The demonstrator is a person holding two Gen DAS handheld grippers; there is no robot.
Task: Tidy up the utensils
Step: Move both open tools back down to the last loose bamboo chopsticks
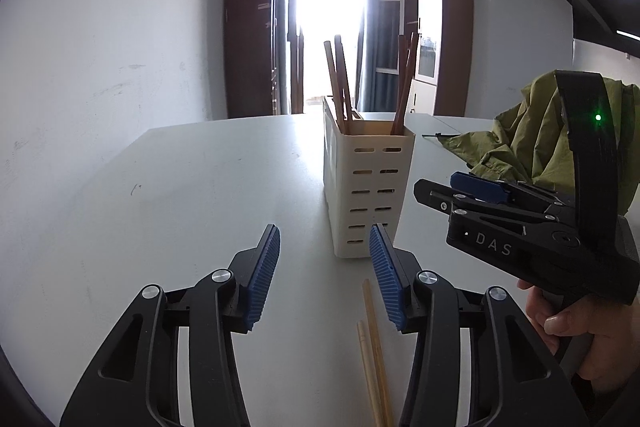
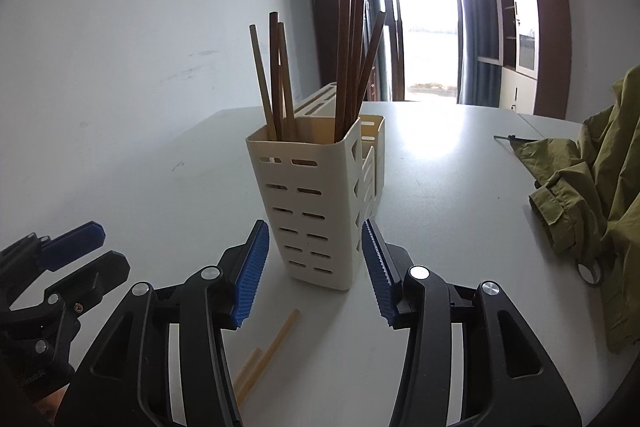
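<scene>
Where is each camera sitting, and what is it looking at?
Left wrist: rides the left gripper, looking across the table at the utensil holder; shows its fingers, the right gripper and a hand.
Right wrist: rides the right gripper, facing the holder closer; shows its fingers and the left gripper.
Shared: holder, dark chopsticks, pale chopsticks, green jacket.

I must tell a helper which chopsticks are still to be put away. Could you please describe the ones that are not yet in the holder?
On the white table stands a cream slotted holder with dark brown chopsticks upright in it. Just in front of its base, two pale chopsticks lie flat on the tabletop. Being light-coloured and lying down sets them apart.
</scene>
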